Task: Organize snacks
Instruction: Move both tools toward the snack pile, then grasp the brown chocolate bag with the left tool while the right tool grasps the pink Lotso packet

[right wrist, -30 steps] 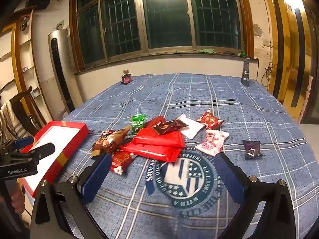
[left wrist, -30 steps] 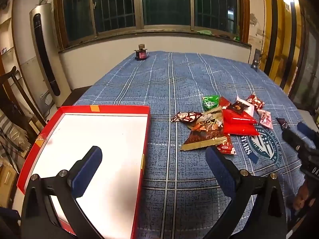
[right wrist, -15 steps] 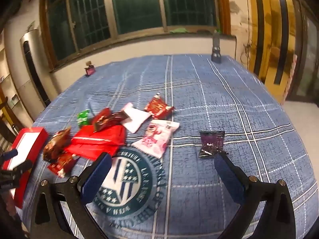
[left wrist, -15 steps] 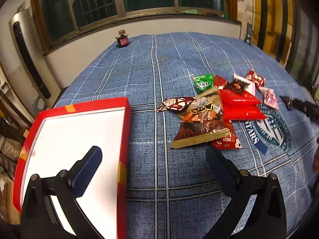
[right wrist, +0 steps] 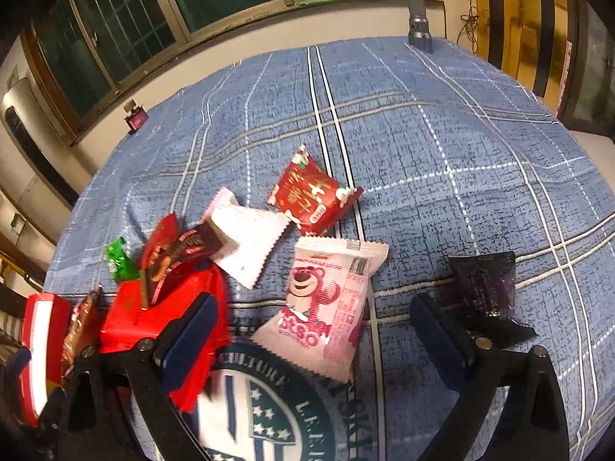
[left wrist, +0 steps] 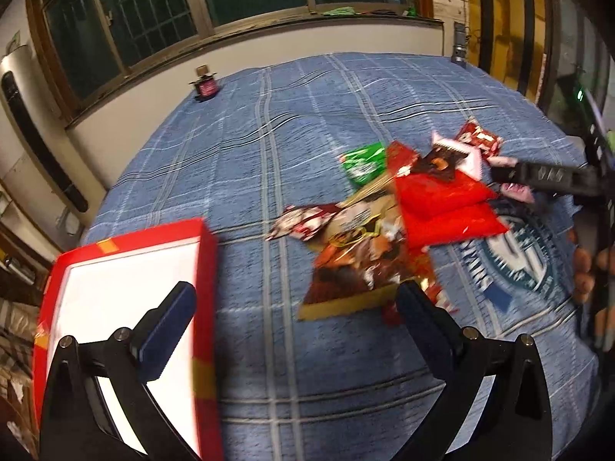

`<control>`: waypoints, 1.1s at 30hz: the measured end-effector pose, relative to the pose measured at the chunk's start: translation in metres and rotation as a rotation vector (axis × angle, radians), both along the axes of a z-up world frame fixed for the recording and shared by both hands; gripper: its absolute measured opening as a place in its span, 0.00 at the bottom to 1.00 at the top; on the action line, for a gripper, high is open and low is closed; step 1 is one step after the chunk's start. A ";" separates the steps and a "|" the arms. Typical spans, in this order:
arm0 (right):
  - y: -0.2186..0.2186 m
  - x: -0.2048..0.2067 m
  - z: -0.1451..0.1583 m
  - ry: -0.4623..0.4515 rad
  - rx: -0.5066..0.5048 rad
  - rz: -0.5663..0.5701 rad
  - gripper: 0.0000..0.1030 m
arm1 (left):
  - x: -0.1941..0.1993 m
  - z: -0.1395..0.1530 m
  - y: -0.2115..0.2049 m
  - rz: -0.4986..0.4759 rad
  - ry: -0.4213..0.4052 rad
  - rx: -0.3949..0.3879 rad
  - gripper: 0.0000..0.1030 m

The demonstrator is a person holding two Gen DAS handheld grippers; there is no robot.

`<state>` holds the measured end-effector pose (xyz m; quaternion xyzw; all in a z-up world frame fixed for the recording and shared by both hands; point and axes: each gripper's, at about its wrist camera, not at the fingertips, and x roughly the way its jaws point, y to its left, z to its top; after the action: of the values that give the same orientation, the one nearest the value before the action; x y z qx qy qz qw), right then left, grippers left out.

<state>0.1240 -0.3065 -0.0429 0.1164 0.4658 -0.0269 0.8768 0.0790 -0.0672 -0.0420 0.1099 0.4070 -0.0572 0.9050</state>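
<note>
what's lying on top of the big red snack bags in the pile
A dark brown wrapper lies tilted across the top of the big red glossy bags, with a white serrated packet behind it. Whatever is under the red bags is covered.

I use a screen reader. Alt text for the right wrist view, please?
The open right gripper hovers over a pink bear packet on a blue plaid cloth. A dark packet lies right, red packets left.

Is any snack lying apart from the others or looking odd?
Yes. The dark purple packet lies alone on the blue cloth, apart from the pile around the red bags. The red tray holds nothing.
</note>
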 end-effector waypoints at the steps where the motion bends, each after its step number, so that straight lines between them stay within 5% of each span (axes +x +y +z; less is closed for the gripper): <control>1: 0.000 -0.001 0.000 -0.012 -0.018 0.003 0.95 | 0.002 0.001 -0.004 -0.007 0.001 -0.003 1.00; 6: 0.005 0.000 -0.001 -0.022 -0.077 0.015 0.92 | 0.018 -0.002 -0.023 -0.016 0.029 -0.005 1.00; 11: 0.013 0.002 -0.001 -0.029 -0.162 0.029 0.74 | 0.024 -0.007 -0.034 -0.028 0.080 -0.062 1.00; 16: 0.013 0.002 -0.001 -0.036 -0.173 0.026 0.68 | 0.035 -0.017 -0.035 -0.010 0.126 -0.075 1.00; 33: 0.012 0.003 0.000 -0.040 -0.155 0.026 0.68 | 0.038 -0.016 -0.032 0.029 0.093 -0.039 1.00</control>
<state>0.1271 -0.2949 -0.0429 0.0427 0.4462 -0.0493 0.8926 0.1167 -0.0994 -0.0577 0.0836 0.4490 -0.0570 0.8878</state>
